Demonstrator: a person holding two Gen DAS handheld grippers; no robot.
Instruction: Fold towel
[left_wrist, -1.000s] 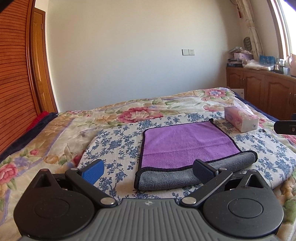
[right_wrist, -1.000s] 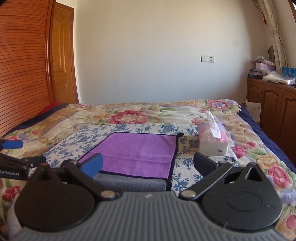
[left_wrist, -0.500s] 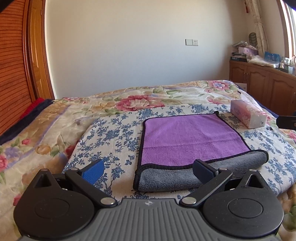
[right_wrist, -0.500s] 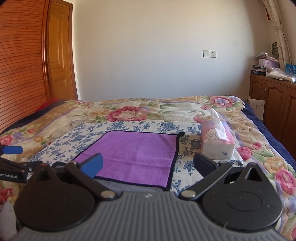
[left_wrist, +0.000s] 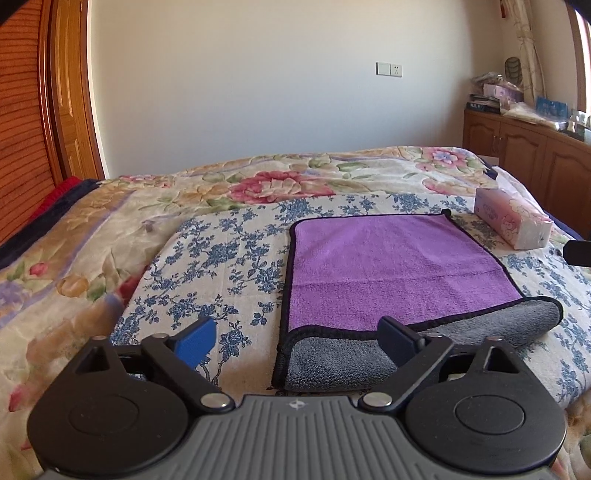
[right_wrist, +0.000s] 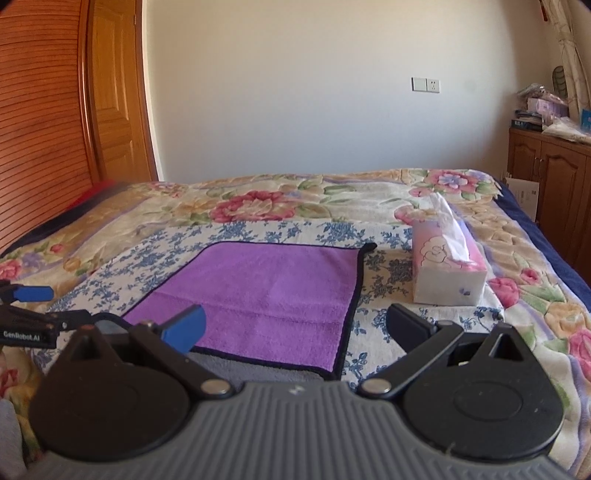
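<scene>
A purple towel with black trim lies flat on the bed, its near edge turned over to show a grey underside. My left gripper hovers just before the towel's near left corner. Its jaws are closing, still wide apart, and the pads touch nothing. In the right wrist view the towel lies ahead, its near right corner low between the fingers of my right gripper, which is open and empty. The left gripper's blue fingertip shows at that view's left edge.
A pink tissue box stands on the bed right of the towel, also seen as the tissue box in the left wrist view. A wooden cabinet with clutter lines the right wall. A wooden door and slatted panel stand left.
Both grippers have moved forward and down toward the towel's near edge, so it looks larger. The left gripper's fingers have come slightly inward. The towel has not moved.
</scene>
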